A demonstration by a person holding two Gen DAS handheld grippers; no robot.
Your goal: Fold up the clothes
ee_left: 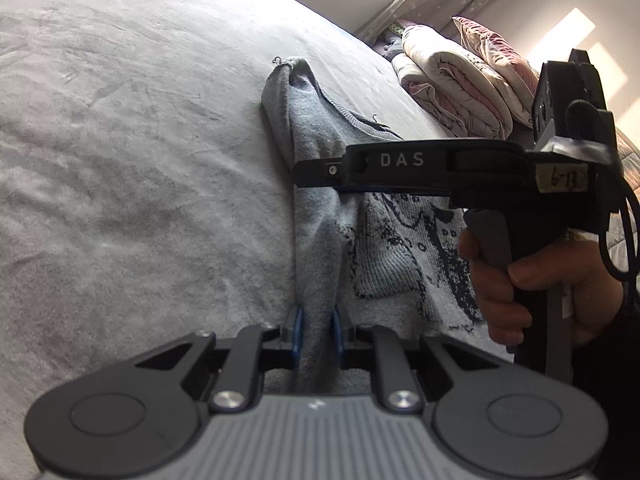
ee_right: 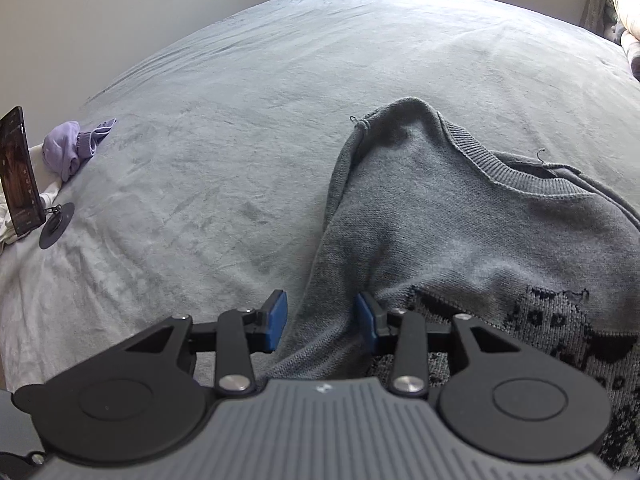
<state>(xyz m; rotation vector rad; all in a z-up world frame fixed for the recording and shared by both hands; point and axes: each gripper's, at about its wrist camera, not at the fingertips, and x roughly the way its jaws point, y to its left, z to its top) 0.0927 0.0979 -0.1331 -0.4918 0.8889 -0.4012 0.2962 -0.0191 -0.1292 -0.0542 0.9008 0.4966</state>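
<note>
a wide bed under a pale grey plush blanket fills both views. on it lies the grey knitted sweater with a dark speckled pattern on its front, its ribbed collar toward the far side and its near edge gathered into a long raised ridge that runs straight away from both cameras. in the left wrist view the same sweater shows that ridge as a narrow band leading from the near edge up to a peaked corner.

the left gripper is clamped on the near end of the ridge, blue pads pressed into the knit from both sides. the right gripper sits further along the same ridge with its jaws straddling it; the right pad touches the cloth, the left stands clear, so it has no grip yet. in the left wrist view it crosses from the right, carried by a hand.

the fold likely turns on this line: both grippers are on one long edge, left nearer the hem.

at the far left lie a small lilac garment and a dark phone on a stand.
</note>
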